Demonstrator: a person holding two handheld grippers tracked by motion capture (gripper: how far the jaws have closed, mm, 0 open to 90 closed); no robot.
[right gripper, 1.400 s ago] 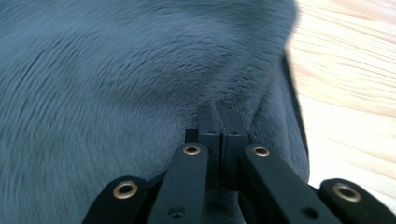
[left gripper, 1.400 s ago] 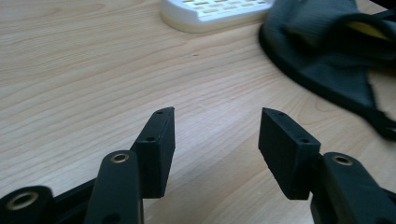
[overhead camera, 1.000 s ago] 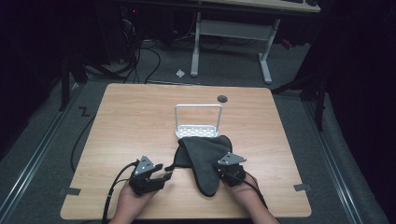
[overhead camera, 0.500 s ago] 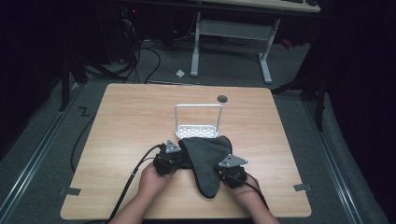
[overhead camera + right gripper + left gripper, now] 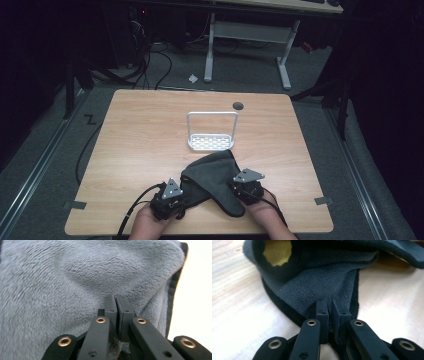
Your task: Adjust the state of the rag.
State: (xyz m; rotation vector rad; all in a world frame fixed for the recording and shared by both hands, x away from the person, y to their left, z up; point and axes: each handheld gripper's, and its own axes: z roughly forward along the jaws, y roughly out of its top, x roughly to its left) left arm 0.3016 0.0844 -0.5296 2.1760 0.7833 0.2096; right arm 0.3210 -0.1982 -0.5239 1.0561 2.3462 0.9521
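A dark grey fleece cloth (image 5: 215, 172) lies crumpled on the wooden table (image 5: 140, 130), near its front edge. My left gripper (image 5: 184, 196) is at the cloth's near-left edge. In the left gripper view its jaws have just been closing, and the left gripper (image 5: 329, 302) now pinches a fold of the cloth (image 5: 324, 282). My right gripper (image 5: 237, 189) is at the cloth's near-right side. In the right gripper view the right gripper (image 5: 115, 298) is clamped on the cloth (image 5: 75, 277), with pile bulging around the pads.
A white wire rack (image 5: 212, 135) with a perforated base stands just behind the cloth at mid-table. A round cable hole (image 5: 238, 105) sits near the far edge. Bare wood spreads to the left and right. Cables trail off the front left.
My left gripper went right to the cloth's edge, closed on it, then drew back toward the near-left, pulling that edge along. The right gripper stayed put on the cloth.
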